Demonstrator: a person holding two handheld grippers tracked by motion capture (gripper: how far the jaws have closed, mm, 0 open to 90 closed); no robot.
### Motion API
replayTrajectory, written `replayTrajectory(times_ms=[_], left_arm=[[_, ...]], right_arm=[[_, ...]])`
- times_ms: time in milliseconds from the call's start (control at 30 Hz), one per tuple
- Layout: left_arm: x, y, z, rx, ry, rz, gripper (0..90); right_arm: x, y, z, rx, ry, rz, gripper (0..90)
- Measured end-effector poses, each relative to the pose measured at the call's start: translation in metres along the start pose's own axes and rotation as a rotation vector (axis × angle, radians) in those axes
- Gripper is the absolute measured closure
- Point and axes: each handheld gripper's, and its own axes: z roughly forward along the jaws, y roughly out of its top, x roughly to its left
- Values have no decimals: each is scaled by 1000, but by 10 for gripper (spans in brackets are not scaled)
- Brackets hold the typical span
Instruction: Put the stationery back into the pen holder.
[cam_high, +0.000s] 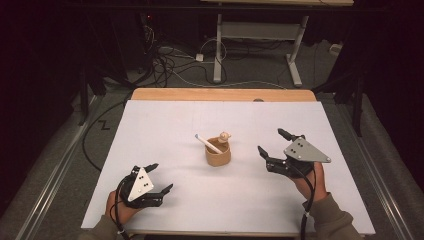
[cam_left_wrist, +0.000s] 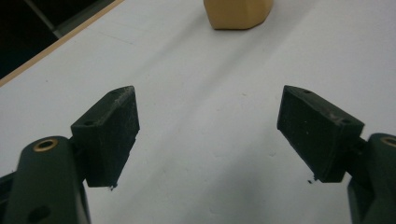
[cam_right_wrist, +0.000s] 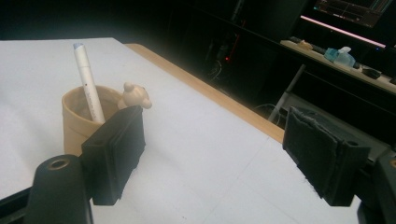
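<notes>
The tan cup (cam_high: 218, 155) sits mid-counter (cam_high: 165, 125) with a white marker (cam_high: 208, 144) leaning in it (a small bear figure (cam_high: 225, 136) perches on its rim). Both the left claw (cam_high: 162, 177) and right claw (cam_high: 270, 142) are released, holding nothing. A careless reach from the right could tip the cup and spill the marker.

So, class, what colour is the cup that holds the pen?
The cup is tan, a light beige-brown, and it shows best in the right gripper view.

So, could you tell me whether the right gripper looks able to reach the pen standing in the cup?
Probably yes: the right gripper is open beside the cup, bare table between them, and the pen sticks out above the rim.
</notes>
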Motion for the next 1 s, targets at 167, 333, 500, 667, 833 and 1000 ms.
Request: replayTrajectory(times_ms=[167,333,500,667,833,1000], left_arm=[[0,0,0,1,-1,1,201],[0,0,1,2,-2,1,201],[0,0,1,5,-5,3,201],[-1,0,2,6,-7,3,201],[-1,0,2,5,-7,4,201],[0,0,3,7,-10,2,201]], right_arm=[[-2,-5,-5,6,0,-8,209],[-3,-10,-10,13,-2,-16,211],[-5,-19,-13,25,-8,-17,211],[-8,-27,-17,30,-11,-17,206],[-9,-36,-22,37,-33,-27,197],[-11,-47,-27,48,-31,-24,193]])
